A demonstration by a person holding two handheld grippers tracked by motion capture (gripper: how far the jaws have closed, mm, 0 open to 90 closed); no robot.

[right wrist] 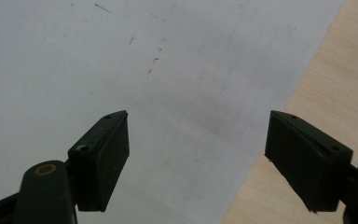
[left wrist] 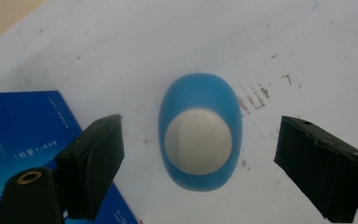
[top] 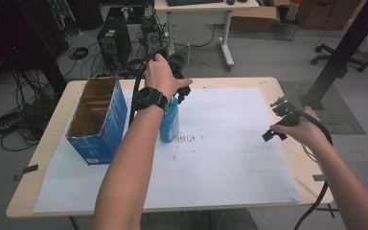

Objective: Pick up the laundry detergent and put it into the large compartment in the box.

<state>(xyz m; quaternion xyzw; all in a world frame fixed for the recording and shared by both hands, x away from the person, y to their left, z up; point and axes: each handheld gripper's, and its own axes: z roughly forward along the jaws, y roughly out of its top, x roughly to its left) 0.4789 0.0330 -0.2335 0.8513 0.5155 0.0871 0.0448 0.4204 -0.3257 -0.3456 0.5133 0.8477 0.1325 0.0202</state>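
Observation:
A blue bottle [top: 169, 125] with a white cap stands upright on the white sheet [top: 230, 158], right beside a blue box. My left gripper [top: 179, 93] hangs straight above it, pointing down. In the left gripper view the bottle's top [left wrist: 199, 135] sits between the two black jaws of the left gripper [left wrist: 199, 128], which stand wide apart and clear of it. At the sheet's right edge my right gripper [top: 274, 120] is held open. In its own view the right gripper [right wrist: 198, 123] has nothing between its jaws, just sheet and bare wood below.
An open-topped blue cardboard box [top: 98, 120] with inner dividers stands at the table's left; its blue side [left wrist: 23, 130] lies just left of the bottle. The wooden table [top: 48, 143] rims the marked sheet. Computers, cables and a desk stand beyond the far edge.

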